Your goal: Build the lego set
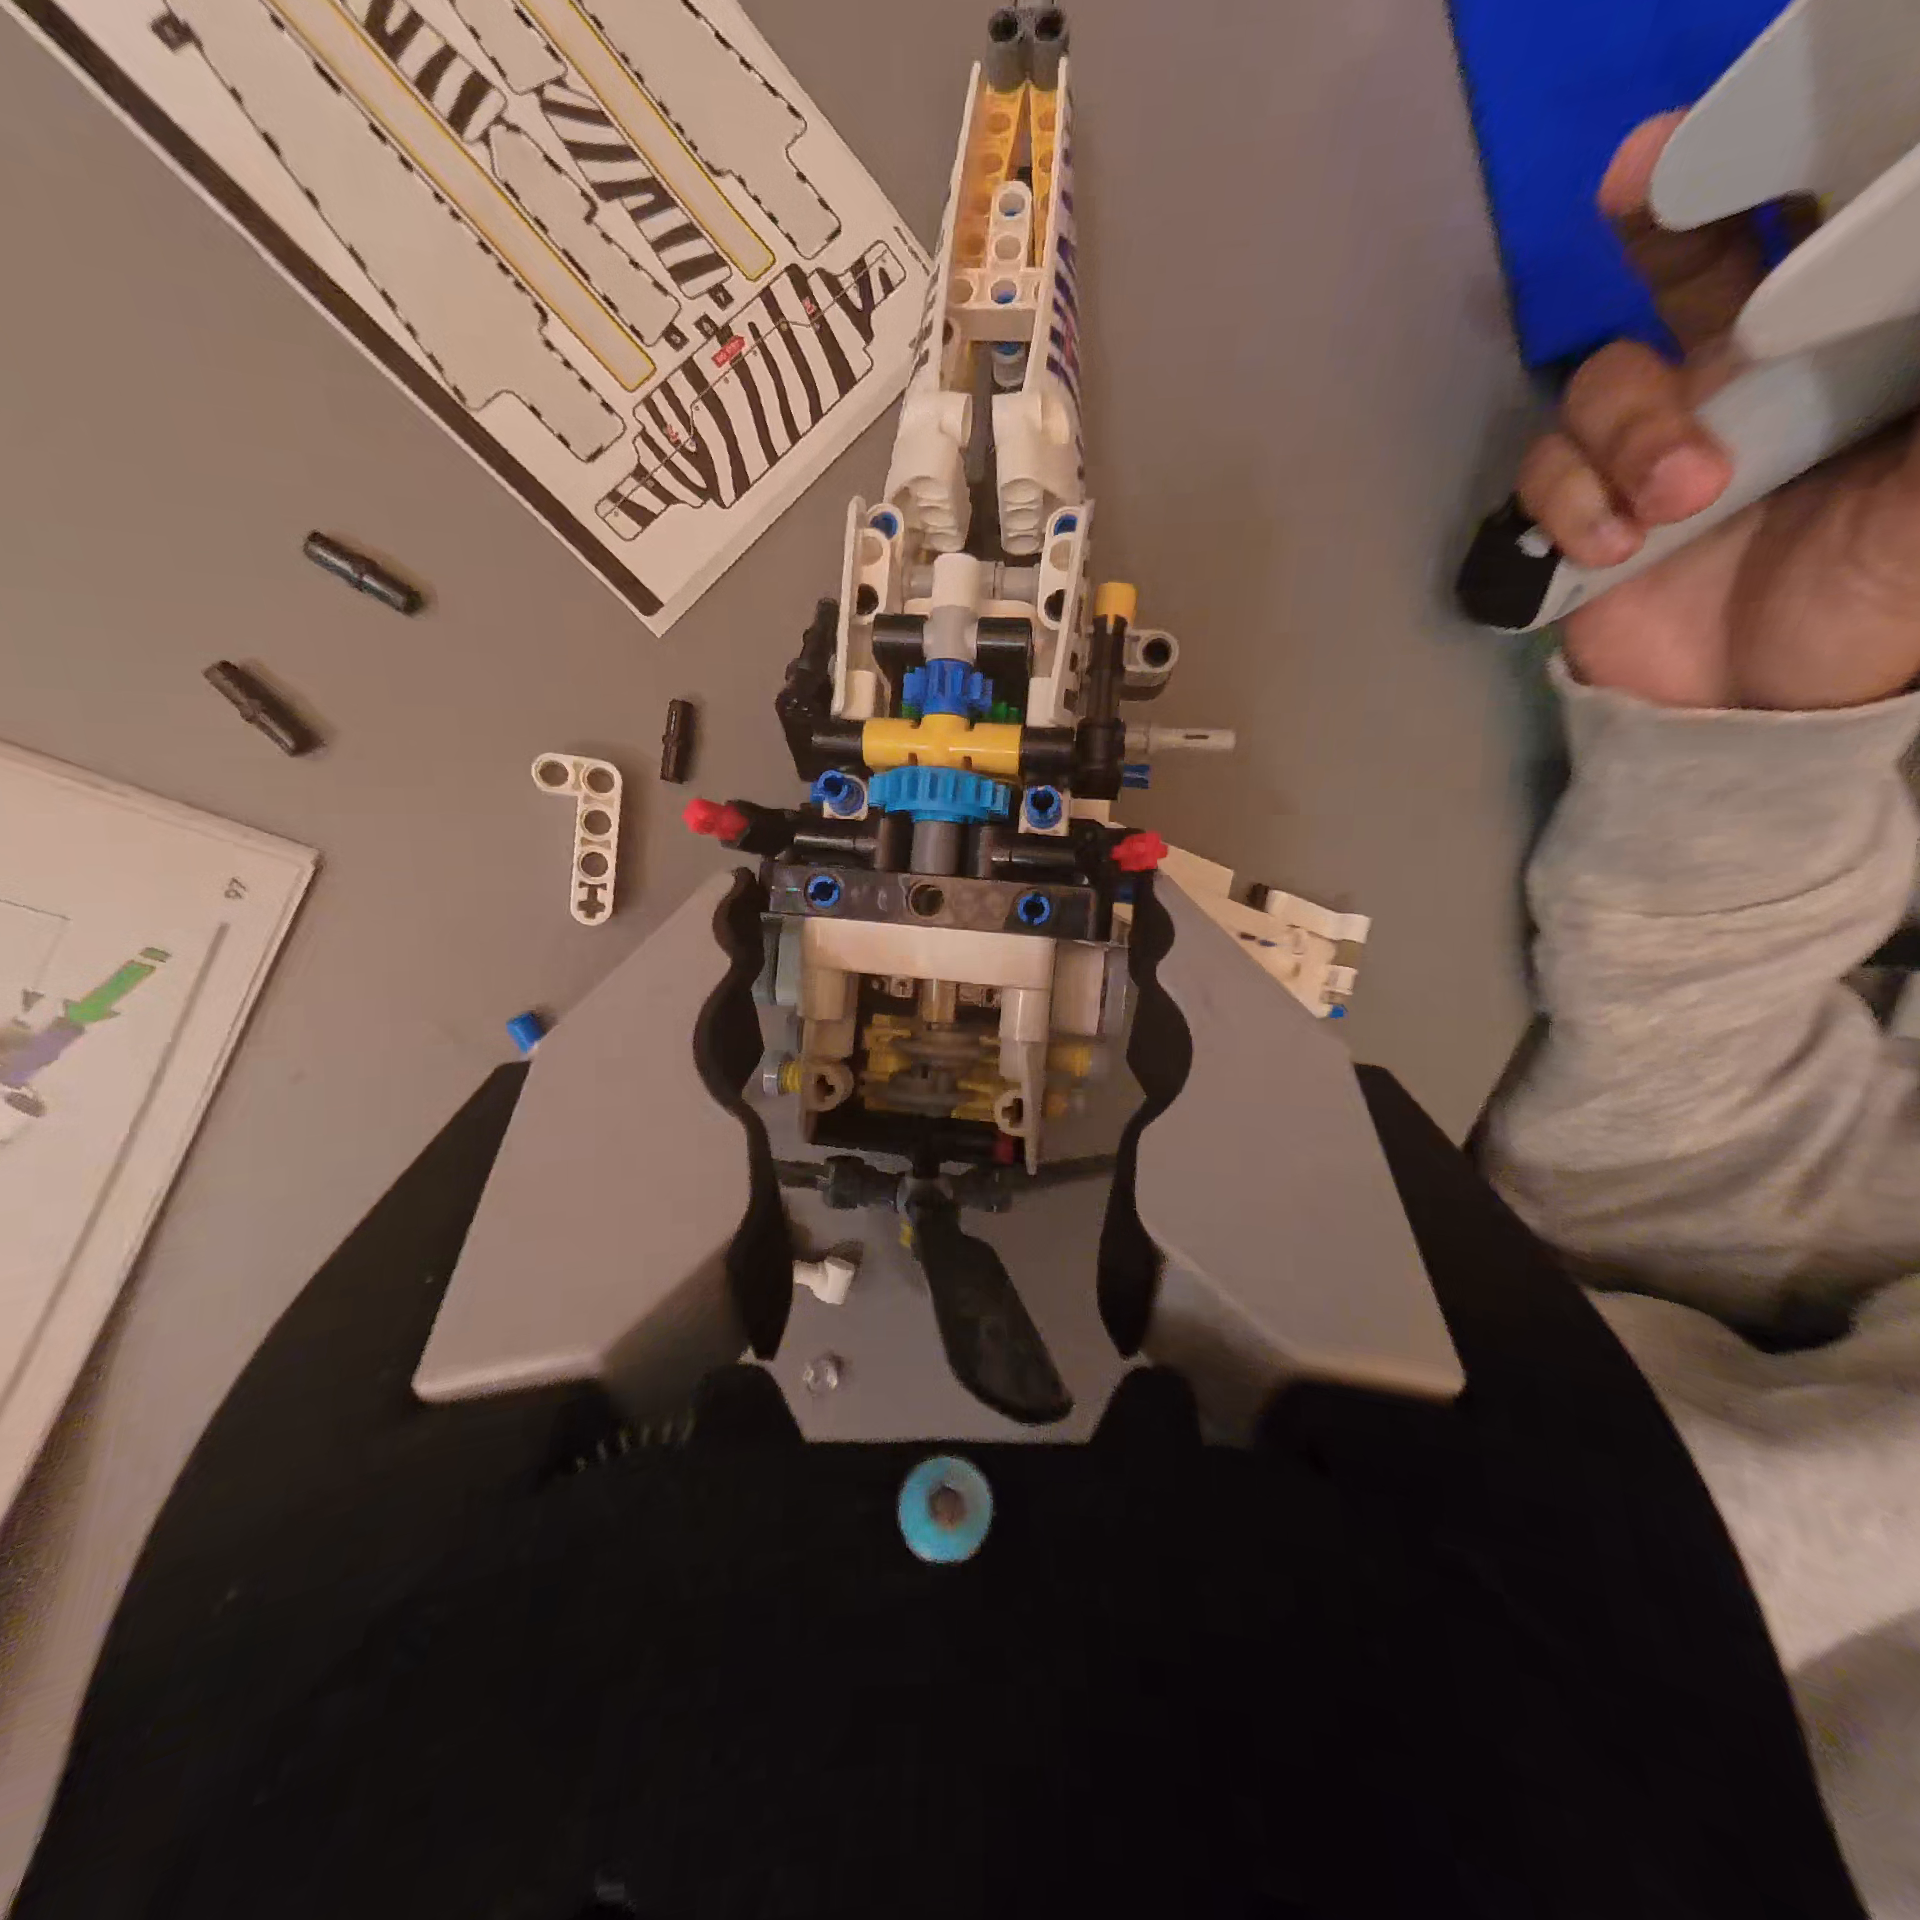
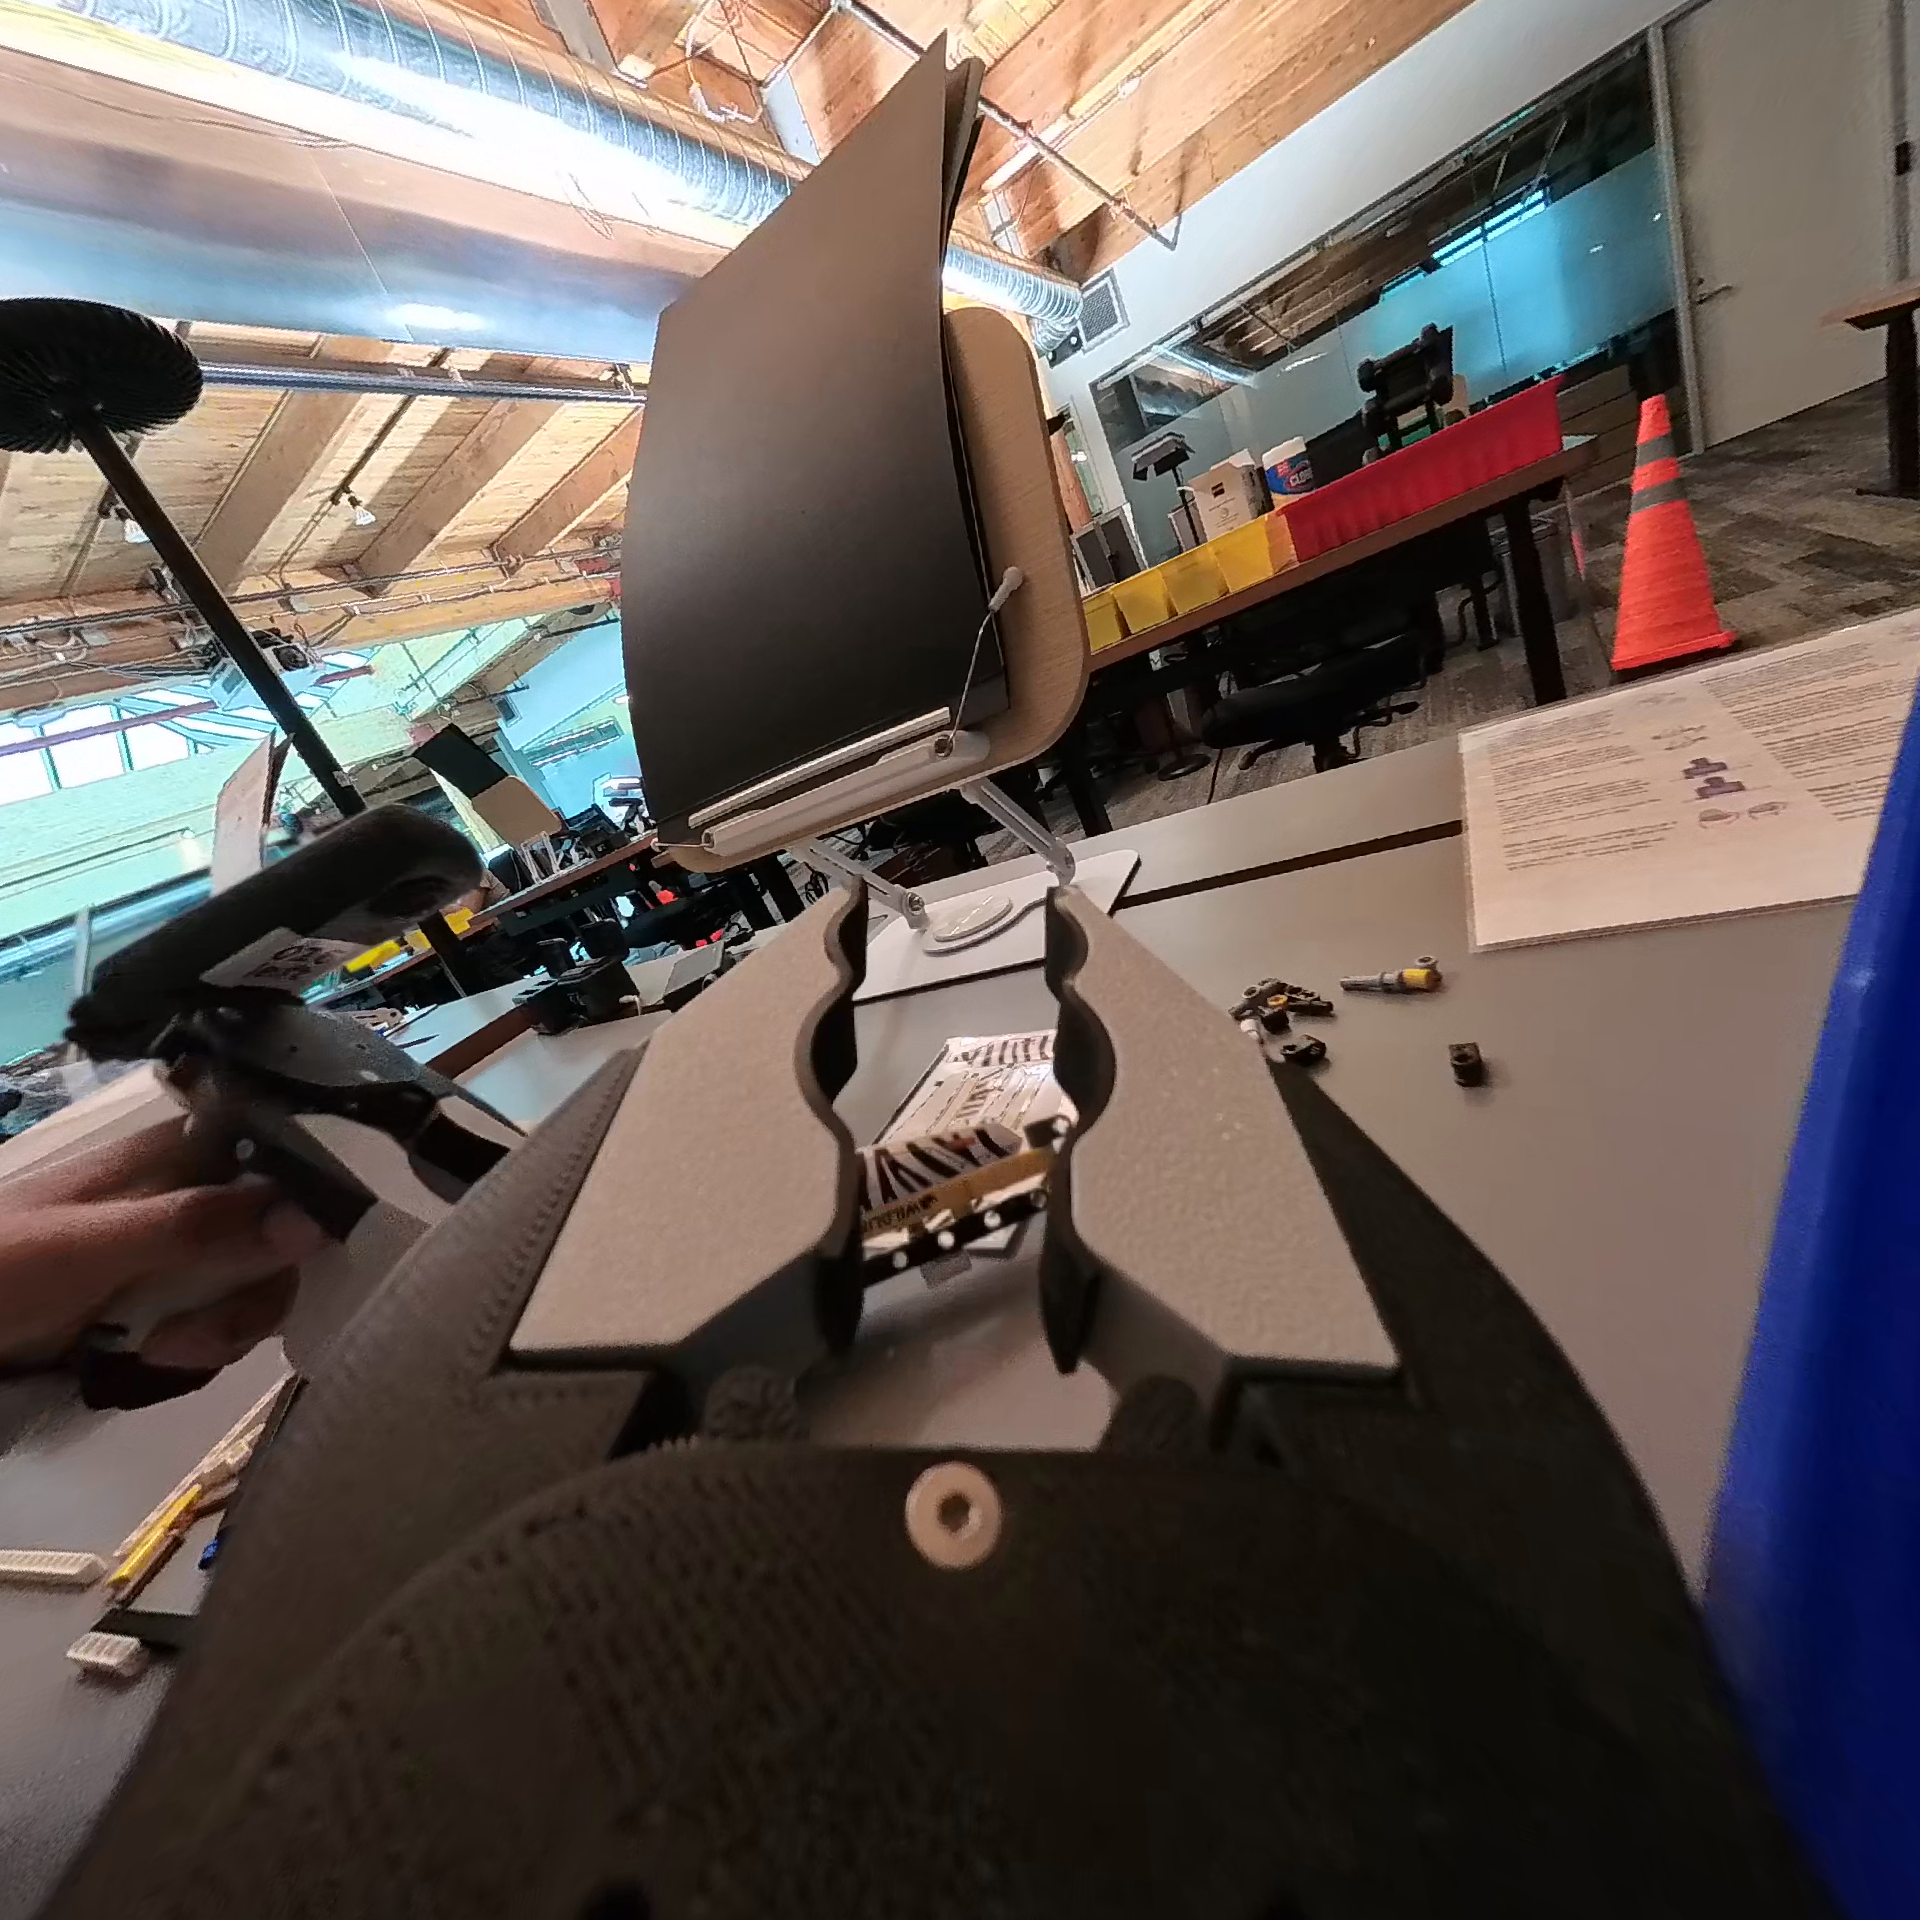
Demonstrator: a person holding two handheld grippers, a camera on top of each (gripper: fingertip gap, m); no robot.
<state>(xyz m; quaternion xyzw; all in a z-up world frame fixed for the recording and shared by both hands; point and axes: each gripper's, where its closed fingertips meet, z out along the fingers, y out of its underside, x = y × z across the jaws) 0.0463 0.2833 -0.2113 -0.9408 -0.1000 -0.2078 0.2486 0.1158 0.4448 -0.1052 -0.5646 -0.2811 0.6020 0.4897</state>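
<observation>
Gripping the lego model (image 1: 940, 831) in the left claw (image 1: 940, 904), right claw (image 2: 951, 925) parted, empty, above grey table (image 2: 1558, 1091).

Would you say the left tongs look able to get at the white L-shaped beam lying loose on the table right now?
Probably not yet: the left tongs are shut on the lego model. The white L-shaped beam itself lies uncovered beside them.

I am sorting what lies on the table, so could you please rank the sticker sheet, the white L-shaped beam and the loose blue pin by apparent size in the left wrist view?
1. Sticker sheet, by far the largest, though cut off by the frame edge.
2. White L-shaped beam.
3. Blue pin, smallest, partly hidden by the left gripper's finger.
</observation>
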